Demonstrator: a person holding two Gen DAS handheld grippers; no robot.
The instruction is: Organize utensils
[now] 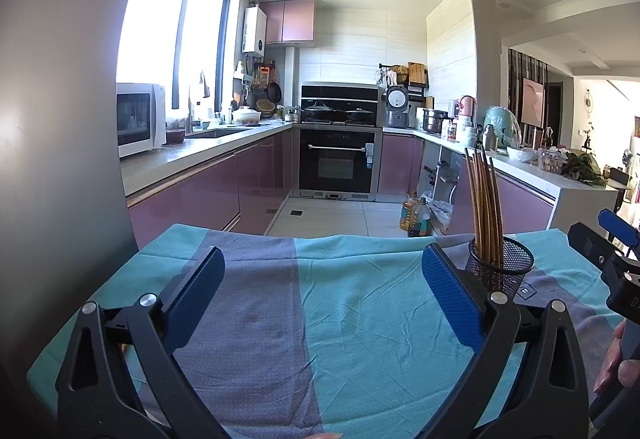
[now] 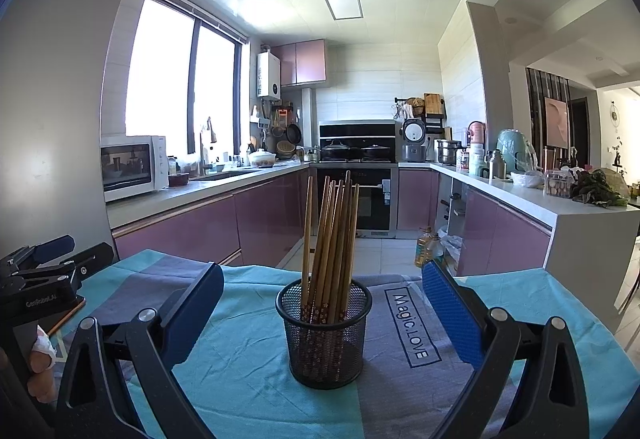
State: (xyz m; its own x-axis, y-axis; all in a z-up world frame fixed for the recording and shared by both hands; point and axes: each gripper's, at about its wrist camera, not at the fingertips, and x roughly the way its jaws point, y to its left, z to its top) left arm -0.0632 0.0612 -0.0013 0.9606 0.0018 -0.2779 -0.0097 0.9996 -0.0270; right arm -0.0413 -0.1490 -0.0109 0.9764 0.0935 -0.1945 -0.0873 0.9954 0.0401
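A black mesh cup [image 2: 325, 335] stands upright on a teal and grey cloth [image 2: 240, 359], holding several brown wooden chopsticks [image 2: 330, 239]. My right gripper [image 2: 322, 311] is open and empty, its blue pads either side of the cup without touching it. In the left wrist view the cup [image 1: 502, 271] and chopsticks [image 1: 485, 207] stand at the right, just beyond the right finger. My left gripper [image 1: 322, 295] is open and empty over bare cloth [image 1: 340, 319]. Each gripper shows at the edge of the other's view: the right one [image 1: 612, 263], the left one [image 2: 40, 279].
The cloth-covered table ends ahead at a tiled kitchen floor [image 2: 380, 251]. Purple cabinets and counters run left and right, with an oven [image 2: 372, 199] at the back. Oil bottles [image 1: 416, 215] stand on the floor. A grey fridge side [image 1: 60, 119] is at the left.
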